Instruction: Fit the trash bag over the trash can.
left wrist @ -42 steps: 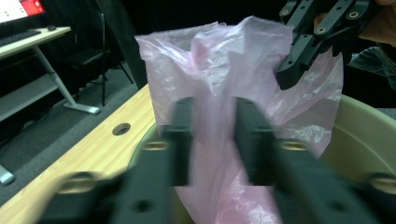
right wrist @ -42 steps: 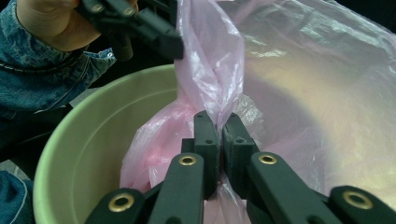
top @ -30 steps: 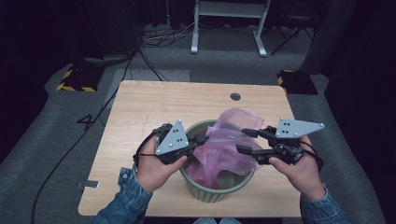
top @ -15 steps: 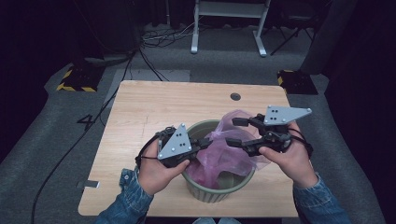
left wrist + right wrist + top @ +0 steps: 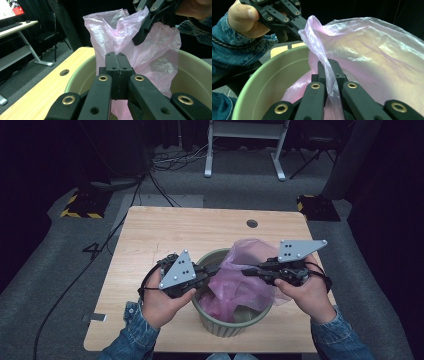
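Pink bag (image 5: 243,280) sits half inside the green bin (image 5: 227,326), lower centre of the high view, on the table (image 5: 165,232). Left gripper (image 5: 216,268): jaws fully closed, pinching the bag edge at the bin's left rim. Right gripper (image 5: 246,270): jaws just closed, a fold of bag film clamped between them.

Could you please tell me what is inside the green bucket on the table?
A pink plastic bag sits inside the green bucket, its upper part rising above the rim. The bag covers the bucket's bottom, so anything beneath or within it cannot be seen.
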`<state>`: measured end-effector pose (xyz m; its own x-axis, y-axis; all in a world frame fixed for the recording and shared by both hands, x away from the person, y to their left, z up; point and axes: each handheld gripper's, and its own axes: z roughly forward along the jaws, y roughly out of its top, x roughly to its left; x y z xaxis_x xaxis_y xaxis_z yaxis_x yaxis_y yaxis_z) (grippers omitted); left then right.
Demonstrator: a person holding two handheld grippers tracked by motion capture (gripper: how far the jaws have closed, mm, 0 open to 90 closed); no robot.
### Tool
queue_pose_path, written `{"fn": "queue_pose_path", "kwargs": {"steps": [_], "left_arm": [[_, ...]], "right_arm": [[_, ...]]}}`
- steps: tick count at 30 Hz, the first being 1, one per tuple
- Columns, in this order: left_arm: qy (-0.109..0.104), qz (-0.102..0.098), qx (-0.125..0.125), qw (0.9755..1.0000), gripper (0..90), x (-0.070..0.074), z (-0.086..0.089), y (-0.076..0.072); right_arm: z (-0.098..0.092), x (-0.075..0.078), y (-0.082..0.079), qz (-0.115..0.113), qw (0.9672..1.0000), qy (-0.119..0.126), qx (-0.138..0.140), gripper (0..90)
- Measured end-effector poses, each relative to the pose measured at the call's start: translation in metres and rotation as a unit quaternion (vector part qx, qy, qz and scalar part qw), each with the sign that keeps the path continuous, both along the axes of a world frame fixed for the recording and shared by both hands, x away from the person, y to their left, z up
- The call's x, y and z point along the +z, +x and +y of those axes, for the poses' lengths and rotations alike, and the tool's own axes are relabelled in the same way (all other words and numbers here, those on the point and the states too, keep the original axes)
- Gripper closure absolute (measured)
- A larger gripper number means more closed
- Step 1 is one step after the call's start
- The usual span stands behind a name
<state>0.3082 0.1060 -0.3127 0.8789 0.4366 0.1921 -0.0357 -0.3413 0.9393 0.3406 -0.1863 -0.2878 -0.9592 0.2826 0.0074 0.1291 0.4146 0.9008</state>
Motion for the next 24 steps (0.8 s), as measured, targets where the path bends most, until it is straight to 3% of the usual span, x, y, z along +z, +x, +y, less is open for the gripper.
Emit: {"fn": "queue_pose_path", "kwargs": {"steps": [13, 24], "left_arm": [[0.004, 0.002, 0.032, 0.9995, 90.0, -0.002, 0.017, 0.001], [-0.005, 0.018, 0.07, 0.9974, 90.0, -0.011, 0.05, -0.002]], "right_arm": [[-0.026, 0.002, -0.003, 0.001, 0.9988, 0.024, -0.044, 88.0], [-0.057, 0.0, -0.011, 0.006, 0.9956, 0.024, -0.09, 89.9]]}}
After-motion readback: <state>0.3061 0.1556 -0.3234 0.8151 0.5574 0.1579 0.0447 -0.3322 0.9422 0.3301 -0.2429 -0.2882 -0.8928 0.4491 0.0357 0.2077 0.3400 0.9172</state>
